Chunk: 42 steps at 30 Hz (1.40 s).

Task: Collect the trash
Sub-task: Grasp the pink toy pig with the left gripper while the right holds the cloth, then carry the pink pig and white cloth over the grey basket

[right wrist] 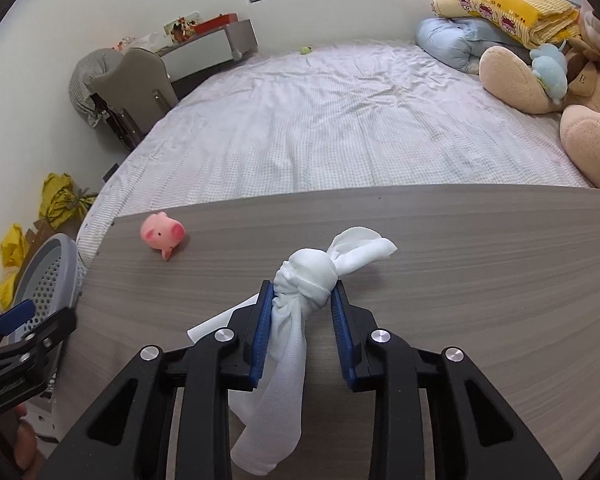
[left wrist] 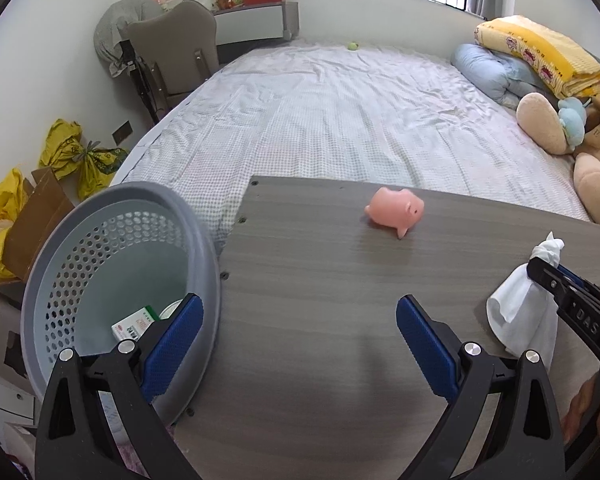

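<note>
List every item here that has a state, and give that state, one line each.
left gripper: open, empty, above the table.
right gripper: shut on the knotted white tissue.
knotted white tissue: gripped at the knot, tail hanging down.
pink pig toy: tipped on its side on the table.
grey basket: tilted, a small carton inside.

- The left gripper [left wrist: 300, 332] is held with its jaws spread wide, nothing between the blue pads [left wrist: 172, 344].
- The right gripper [right wrist: 302, 300] is closed on a knotted white cloth [right wrist: 304, 276], which is pinched between its pads near the tips.
- The right gripper is seen to the right of the left one.
</note>
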Available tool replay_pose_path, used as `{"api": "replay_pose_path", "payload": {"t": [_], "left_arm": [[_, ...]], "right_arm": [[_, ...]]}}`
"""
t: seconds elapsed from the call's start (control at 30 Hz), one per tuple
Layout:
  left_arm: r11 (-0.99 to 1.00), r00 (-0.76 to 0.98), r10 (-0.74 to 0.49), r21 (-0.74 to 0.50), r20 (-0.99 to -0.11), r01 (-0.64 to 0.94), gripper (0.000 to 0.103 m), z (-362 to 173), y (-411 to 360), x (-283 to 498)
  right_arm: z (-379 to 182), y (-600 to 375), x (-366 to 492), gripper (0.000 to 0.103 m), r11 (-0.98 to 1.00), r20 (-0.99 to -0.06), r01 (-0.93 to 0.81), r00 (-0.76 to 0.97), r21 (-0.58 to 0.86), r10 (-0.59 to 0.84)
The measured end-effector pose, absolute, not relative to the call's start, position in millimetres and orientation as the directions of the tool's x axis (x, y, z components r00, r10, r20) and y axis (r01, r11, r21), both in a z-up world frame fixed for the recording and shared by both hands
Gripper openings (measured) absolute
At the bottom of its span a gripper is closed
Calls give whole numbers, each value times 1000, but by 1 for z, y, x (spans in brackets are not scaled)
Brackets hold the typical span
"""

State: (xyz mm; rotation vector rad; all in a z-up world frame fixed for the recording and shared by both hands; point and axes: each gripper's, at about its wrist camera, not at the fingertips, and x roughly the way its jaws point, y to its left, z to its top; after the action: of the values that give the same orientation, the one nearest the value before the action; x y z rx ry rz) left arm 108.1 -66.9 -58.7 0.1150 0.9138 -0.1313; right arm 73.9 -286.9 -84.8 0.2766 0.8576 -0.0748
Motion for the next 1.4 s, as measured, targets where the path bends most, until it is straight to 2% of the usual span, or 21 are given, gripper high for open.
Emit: {"api": "replay_pose_path", "payload": {"t": [0.47, 0.67, 0.73, 0.8, 0.83, 0.87, 0.9, 0.93, 1.03, 1.4], "left_arm": [[974, 552, -127, 0, -824, 225, 95, -84, -130, 164], [977, 543, -109, 12, -833, 214, 95, -97, -146, 187], [978, 535, -111, 4, -838, 209, 90, -101, -147, 193], [977, 519, -123, -13, -846, 211, 81, -105, -148, 199], [978, 526, -116, -5, -843, 209, 80, -104, -148, 199], [977, 534, -120, -4, -837, 213, 71, -103, -149, 200], [975, 536, -130, -8, -834, 223, 57, -102, -149, 199], [973, 536, -136, -11, -833, 230, 53, -101, -150, 198], [971, 523, -158, -34, -837, 239, 52, -100, -149, 193], [969, 576, -131, 20, -807, 248, 52, -74, -113, 132]], "right_arm": [[-82, -313, 69, 28, 946, -740, 168, 666, 277, 99], [-80, -315, 67, 28, 941, -724, 149, 678, 303, 126], [-80, -316, 68, 28, 940, -721, 145, 680, 310, 133], [-80, -316, 68, 28, 938, -719, 142, 681, 315, 139], [-81, -317, 68, 28, 938, -719, 141, 681, 317, 141], [-81, -317, 68, 28, 937, -718, 141, 681, 319, 142], [-81, -319, 69, 28, 936, -717, 140, 681, 322, 144], [-81, -319, 69, 28, 936, -717, 140, 681, 324, 146], [-81, -318, 70, 28, 936, -716, 138, 682, 324, 148], [-73, -300, 60, 28, 946, -720, 114, 678, 302, 148]]}}
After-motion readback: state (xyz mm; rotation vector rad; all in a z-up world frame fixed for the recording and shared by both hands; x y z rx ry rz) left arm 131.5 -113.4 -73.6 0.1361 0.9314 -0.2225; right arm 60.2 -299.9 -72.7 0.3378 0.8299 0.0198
